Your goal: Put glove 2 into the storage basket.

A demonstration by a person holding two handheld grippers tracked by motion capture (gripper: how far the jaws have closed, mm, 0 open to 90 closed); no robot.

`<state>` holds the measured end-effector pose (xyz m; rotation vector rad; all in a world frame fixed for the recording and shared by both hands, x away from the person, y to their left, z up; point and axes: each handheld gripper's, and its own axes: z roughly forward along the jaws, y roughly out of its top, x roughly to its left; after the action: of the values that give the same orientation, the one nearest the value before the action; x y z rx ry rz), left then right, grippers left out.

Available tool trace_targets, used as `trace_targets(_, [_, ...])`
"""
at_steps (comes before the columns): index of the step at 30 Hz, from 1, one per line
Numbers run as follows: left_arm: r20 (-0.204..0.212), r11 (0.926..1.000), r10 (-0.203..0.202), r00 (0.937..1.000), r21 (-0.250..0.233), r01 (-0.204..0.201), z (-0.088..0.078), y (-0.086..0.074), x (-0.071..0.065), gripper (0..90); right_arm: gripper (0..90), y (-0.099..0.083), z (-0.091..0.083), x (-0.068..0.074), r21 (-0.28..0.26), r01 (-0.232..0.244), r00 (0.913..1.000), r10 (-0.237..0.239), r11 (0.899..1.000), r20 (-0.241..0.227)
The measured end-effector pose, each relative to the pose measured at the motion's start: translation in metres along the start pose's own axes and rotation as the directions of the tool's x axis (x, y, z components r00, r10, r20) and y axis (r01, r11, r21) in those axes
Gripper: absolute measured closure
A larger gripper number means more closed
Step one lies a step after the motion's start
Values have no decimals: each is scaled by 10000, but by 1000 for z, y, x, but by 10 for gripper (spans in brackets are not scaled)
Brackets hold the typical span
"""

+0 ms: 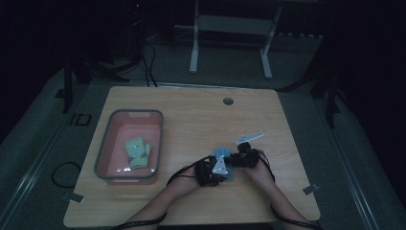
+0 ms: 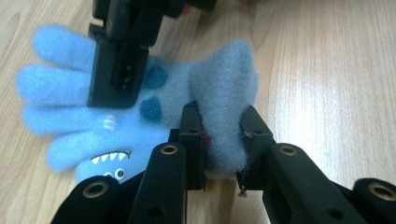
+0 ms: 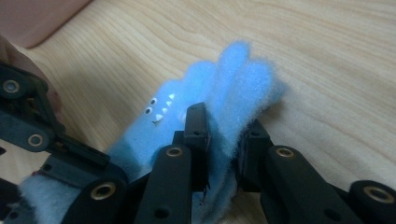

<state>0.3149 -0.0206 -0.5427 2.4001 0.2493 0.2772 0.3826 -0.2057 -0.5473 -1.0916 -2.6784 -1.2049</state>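
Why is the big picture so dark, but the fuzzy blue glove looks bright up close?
The high view is dim, so the glove is a small pale patch between the grippers. The left gripper view is bright, with glare on the table; the glove's finger ends look soft and blurry. The right gripper view is bright too, with dark shadow at its left.
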Motion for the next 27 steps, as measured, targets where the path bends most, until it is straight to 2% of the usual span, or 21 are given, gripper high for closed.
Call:
trace_targets(4, [75,9999,-131,9999,-31,131,-5,0,3,760,780,4,-2,2,7,121,9999,-121,9999,54])
trace_targets(6, [41,9998,-178,9998,-42,178,-13,2,5,760,781,11,-4,6,-61,174,9998,-174,9998,-35])
trace_targets(27, [-699,9988,55,9975,499,-20,-73,14,18,760,784,59,-13,35,-832,584,9974,-616,9948,-365])
